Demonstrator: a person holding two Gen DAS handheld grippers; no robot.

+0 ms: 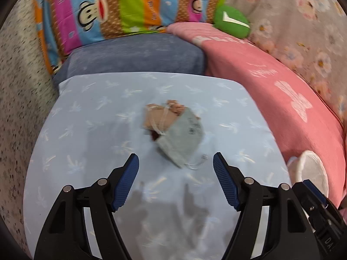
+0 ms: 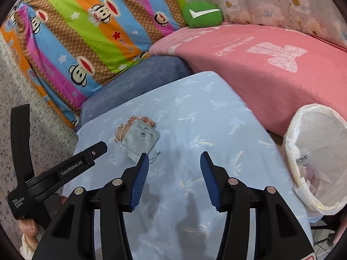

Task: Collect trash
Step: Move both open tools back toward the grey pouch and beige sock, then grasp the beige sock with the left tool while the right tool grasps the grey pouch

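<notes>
A small heap of trash (image 1: 173,130) lies on the light blue sheet (image 1: 86,130): a grey paper packet with strings on top of a brownish wrapper. It also shows in the right wrist view (image 2: 138,138). My left gripper (image 1: 175,160) is open, just short of the packet, with its jaws either side of the near end. My right gripper (image 2: 174,158) is open and empty over the sheet, to the right of the trash. The left gripper's body (image 2: 65,169) shows at the lower left of the right wrist view.
A white bin with a plastic liner (image 2: 314,151) stands at the right edge of the sheet and holds some scraps; it also shows in the left wrist view (image 1: 310,169). A pink blanket (image 2: 260,65), a blue cushion (image 1: 134,54), a striped pillow (image 2: 86,32) and a green plush (image 2: 201,14) lie behind.
</notes>
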